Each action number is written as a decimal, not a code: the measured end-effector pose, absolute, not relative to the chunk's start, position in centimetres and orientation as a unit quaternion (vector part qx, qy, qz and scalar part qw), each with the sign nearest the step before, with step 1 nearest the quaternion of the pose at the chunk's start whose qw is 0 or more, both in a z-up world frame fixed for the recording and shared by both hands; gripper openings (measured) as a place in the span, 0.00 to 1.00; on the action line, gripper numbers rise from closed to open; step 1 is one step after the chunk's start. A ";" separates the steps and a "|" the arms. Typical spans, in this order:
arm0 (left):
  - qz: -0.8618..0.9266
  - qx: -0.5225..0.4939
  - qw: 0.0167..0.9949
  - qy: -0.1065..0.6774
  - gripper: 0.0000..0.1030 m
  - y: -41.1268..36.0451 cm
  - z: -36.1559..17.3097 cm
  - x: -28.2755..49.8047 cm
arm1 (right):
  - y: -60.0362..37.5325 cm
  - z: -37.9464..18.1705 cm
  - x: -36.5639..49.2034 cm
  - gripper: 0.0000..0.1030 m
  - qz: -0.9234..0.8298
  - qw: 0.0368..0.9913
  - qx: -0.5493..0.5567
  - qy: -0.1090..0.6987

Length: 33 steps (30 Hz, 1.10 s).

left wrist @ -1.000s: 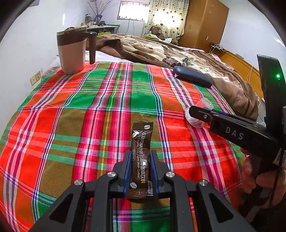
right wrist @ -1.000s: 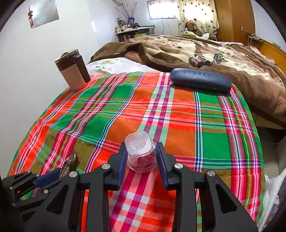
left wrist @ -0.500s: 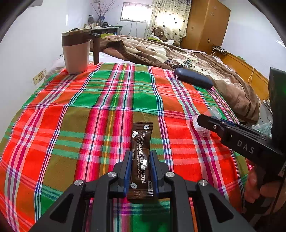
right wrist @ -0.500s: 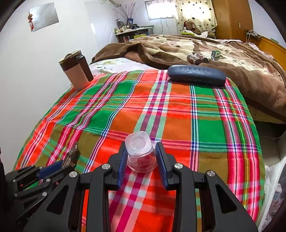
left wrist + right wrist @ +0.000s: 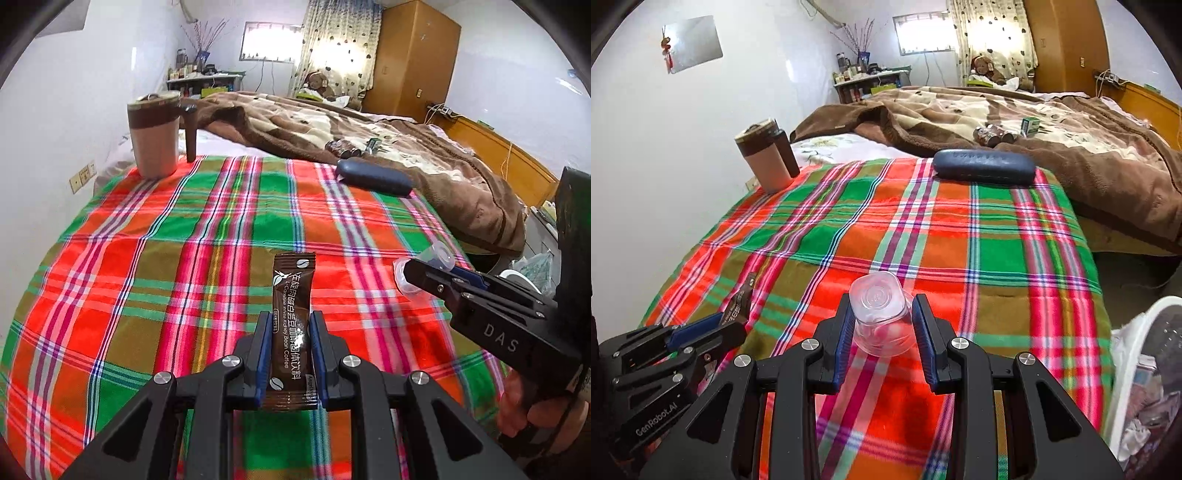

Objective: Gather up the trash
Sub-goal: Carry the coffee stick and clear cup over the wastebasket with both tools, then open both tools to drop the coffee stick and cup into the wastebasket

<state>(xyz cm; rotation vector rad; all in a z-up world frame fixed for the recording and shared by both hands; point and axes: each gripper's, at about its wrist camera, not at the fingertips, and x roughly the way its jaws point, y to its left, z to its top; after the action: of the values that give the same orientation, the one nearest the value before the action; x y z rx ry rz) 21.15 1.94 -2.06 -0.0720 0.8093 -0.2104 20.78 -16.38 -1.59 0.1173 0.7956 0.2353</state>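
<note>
- I see a bright, daylit room; light comes from the window [image 5: 271, 46] and curtain [image 5: 993, 33], both blown out.
- The white wall [image 5: 665, 147] glares.
- Fisheye bends the edges; corners go black.
- The plaid cloth [image 5: 147, 295] blurs slightly at the bottom.

Left gripper [image 5: 287, 354] black with angular ribbed arms, blue-lined fingers [image 5: 261, 363], silver round screws, right gripper [image 5: 882, 334] alike, white "DAS" lettering, "GenRobot.AI" on the side

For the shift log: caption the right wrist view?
Right tool grips clear plastic cup over plaid blanket.
</note>
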 end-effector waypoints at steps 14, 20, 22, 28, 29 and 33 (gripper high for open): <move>-0.144 -0.014 0.924 0.353 0.20 -2.3 2.1 16.7 | -20.3 1.1 15.7 0.32 0.088 0.930 0.082 0.347; -0.175 -0.005 0.924 0.340 0.20 -5.1 3.4 15.1 | -23.0 2.2 13.3 0.32 0.059 0.938 0.084 0.330; -0.189 -0.001 0.922 0.339 0.20 -6.4 3.6 14.6 | -24.1 2.4 12.6 0.32 0.046 0.940 0.086 0.326; -0.225 0.011 0.915 0.336 0.20 -10.4 4.0 13.4 | -27.7 2.8 10.7 0.32 0.009 0.942 0.096 0.320; -0.229 0.013 0.914 0.336 0.20 -11.0 4.0 13.2 | -28.2 2.9 10.4 0.32 0.002 0.943 0.097 0.318; -0.252 0.021 0.907 0.338 0.20 -13.7 4.0 12.6 | -30.3 3.1 9.3 0.32 -0.023 0.944 0.100 0.315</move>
<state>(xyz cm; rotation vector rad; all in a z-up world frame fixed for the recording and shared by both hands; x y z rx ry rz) 12.62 -13.66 3.96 0.0439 0.6970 -0.5192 9.34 -30.31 3.08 0.2040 0.6421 -0.0475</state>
